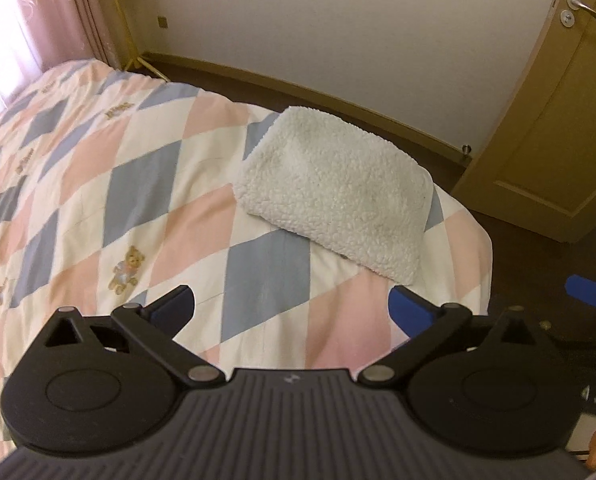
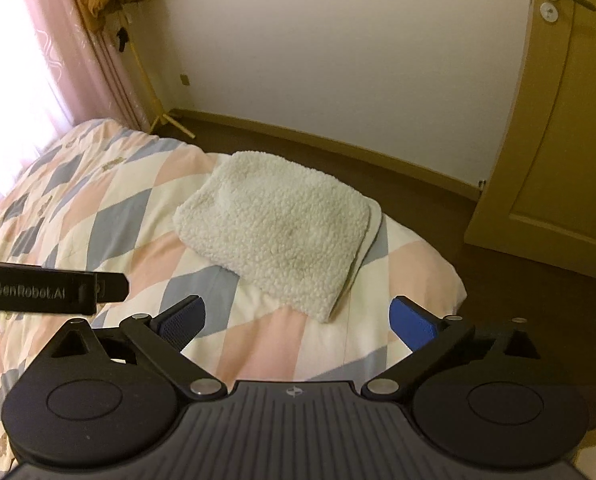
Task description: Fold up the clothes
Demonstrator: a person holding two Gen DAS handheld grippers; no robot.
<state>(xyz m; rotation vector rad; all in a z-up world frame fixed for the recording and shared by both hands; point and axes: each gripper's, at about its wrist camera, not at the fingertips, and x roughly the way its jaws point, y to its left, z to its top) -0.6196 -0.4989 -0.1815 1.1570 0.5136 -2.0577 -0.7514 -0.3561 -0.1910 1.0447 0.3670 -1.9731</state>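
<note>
A white fleece garment (image 1: 334, 190) lies folded into a neat rectangle near the far right corner of the bed; it also shows in the right wrist view (image 2: 276, 226). My left gripper (image 1: 292, 314) is open and empty, held above the bedspread short of the garment. My right gripper (image 2: 298, 322) is open and empty too, just short of the garment's near corner. The left gripper's black body (image 2: 50, 292) shows at the left edge of the right wrist view.
The bed carries a quilt (image 1: 138, 184) of pink, blue and white diamonds with bear prints. Dark floor runs beyond the bed's edge. A yellow-brown door (image 1: 558, 128) stands at the right, pink curtains (image 2: 78, 60) and a bright window at the left.
</note>
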